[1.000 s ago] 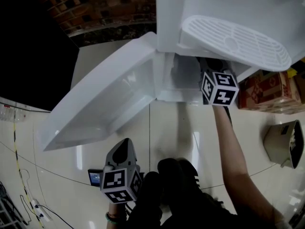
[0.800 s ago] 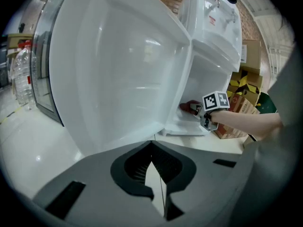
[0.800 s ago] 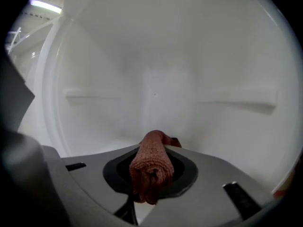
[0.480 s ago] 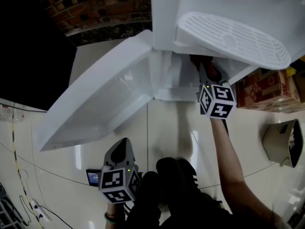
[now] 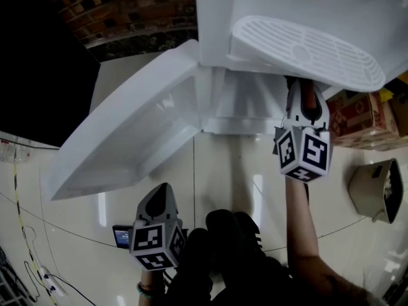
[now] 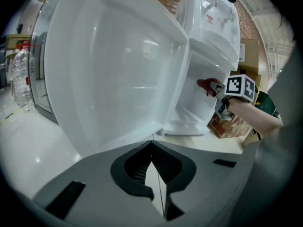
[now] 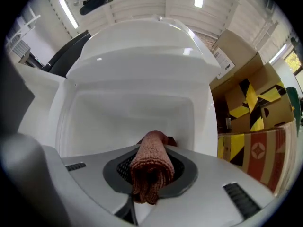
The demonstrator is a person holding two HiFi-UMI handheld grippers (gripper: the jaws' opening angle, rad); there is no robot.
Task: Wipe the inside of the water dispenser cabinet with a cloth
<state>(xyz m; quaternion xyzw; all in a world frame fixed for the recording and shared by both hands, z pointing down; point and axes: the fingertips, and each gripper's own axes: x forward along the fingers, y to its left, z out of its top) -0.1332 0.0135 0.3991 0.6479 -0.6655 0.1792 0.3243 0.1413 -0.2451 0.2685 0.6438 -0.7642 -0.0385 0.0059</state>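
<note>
I am holding my left gripper [image 6: 152, 148] low on the floor side of the water dispenser cabinet [image 5: 239, 101], well short of its opening. Its jaws are together with nothing between them, so it is taking no part in the wiping.

The cabinet door [image 5: 127, 139] is hanging swung fully open to the left of the cabinet, so the opening step looks done.

I am working my right gripper [image 5: 305, 94] at the right edge of the cabinet mouth, just under the ribbed drip tray [image 5: 306, 46]. Its jaws are clamping a rolled reddish-brown cloth [image 7: 150, 167], which is pointing into the white hollow. I cannot tell whether the cloth is touching a wall.

I judge the wiping to be under way but unfinished. The inner walls are showing plain white, with no streaks to mark what has been covered, so the back, floor and left side may all need passes.

The dispenser is standing on glossy pale floor tiles [image 5: 236, 164]. Cardboard boxes [image 7: 255, 122] are stacked just right of the cabinet, and a brick wall [image 5: 127, 5] is running behind it.
</note>
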